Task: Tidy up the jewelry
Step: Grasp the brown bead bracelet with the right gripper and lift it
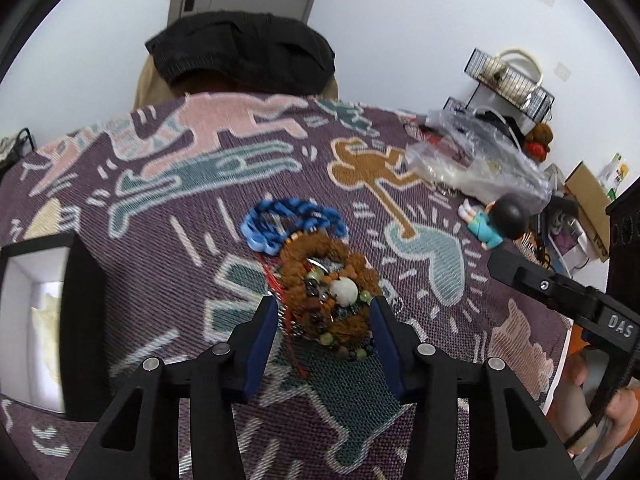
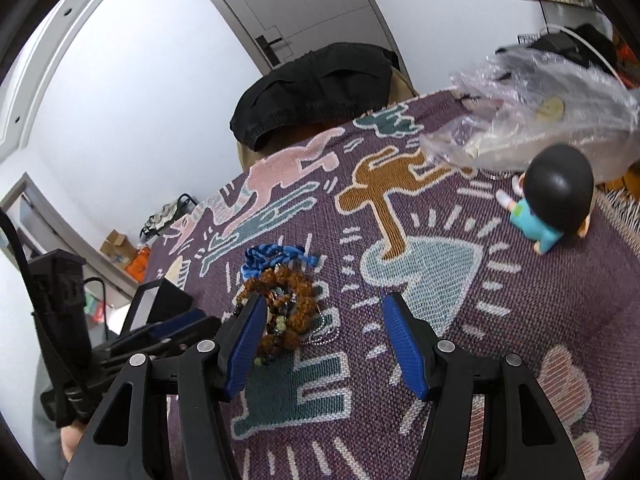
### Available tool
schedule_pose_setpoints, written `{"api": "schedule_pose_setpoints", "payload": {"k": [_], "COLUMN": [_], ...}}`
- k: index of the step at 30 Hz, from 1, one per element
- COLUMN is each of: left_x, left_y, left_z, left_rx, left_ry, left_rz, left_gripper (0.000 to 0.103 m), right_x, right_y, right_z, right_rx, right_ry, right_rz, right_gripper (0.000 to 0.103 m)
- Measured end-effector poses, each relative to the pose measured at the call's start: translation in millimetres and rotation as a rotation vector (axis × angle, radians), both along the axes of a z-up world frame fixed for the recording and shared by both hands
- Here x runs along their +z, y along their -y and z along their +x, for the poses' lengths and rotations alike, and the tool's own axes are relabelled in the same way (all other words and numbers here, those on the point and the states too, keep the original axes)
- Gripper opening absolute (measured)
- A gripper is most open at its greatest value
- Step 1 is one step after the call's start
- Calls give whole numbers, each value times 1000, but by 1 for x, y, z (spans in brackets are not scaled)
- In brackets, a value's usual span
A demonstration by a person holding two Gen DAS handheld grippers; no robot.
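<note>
The bead pile (image 1: 332, 300) lies on the cloth (image 1: 160, 208), touching a blue chain (image 1: 288, 224) behind it. The left gripper (image 1: 324, 320) straddles the pile, jaws wide, gripping nothing. The right gripper (image 2: 324, 320) hangs just right of the pile, spread and empty.

Even, bright indoor light, with soft shadows. Strong fisheye bending and dark corners surround the patterned tablecloth (image 1: 160, 280); mild blur softens the bead pile (image 1: 328, 292) at its centre.
</note>
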State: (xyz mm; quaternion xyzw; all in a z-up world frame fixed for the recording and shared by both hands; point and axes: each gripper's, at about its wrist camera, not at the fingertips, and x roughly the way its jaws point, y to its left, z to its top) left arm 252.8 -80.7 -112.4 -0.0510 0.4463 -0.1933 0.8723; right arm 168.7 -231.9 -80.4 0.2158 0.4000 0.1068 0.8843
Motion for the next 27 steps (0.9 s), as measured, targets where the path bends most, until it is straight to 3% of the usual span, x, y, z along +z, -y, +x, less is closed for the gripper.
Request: {"api": "schedule_pose_setpoints", "payload": {"k": [1,5,10,17,27], "left_x": [-4,-18,-12,4,31], "left_y": [3,7,1,-13,-42], "left_z": [2,8,3,-2,-6], "left_rx": [-6,-5,-14,-8,27], "left_ry": [-9,-42,-14,27,91], "left_rz": [6,18,-7,-47,-95], "left_gripper": [47,15,8,8,8], "right_x": [-3,-11,-23,-36,-40], "right_y": [1,0,-7,-22,-46], "right_z": [1,6,18,39,67], "right_rx": [0,4,33,71,110], "right_ry": [-6,-30,-67,-117,-170], "right_rz": [10,35,66,76,-24], "right_gripper": [61,61,59,43,37]}}
